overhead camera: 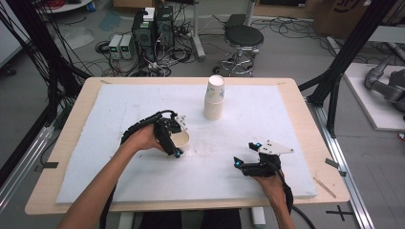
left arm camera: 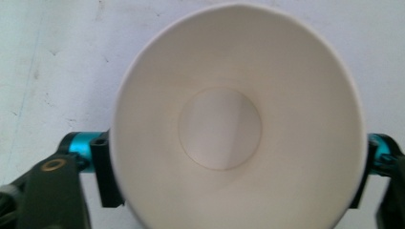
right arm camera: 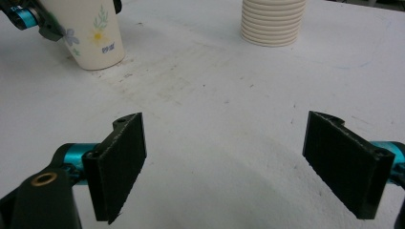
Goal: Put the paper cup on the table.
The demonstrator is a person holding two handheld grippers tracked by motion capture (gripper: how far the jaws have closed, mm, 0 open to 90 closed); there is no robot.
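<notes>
A single paper cup stands upright on the white table cover, left of centre. My left gripper reaches over it from above, with one black jaw on each side of the cup's wall. In the left gripper view I look straight down into the empty cup, and the jaws show just outside its rim. The left gripper is open around it. My right gripper rests low at the front right, wide open with nothing between its jaws. It faces the flower-printed cup.
A stack of paper cups stands at the back middle of the cover, also seen as ribbed rims. A stool, computer boxes and cables lie on the floor beyond the table. Black frame posts stand at both sides.
</notes>
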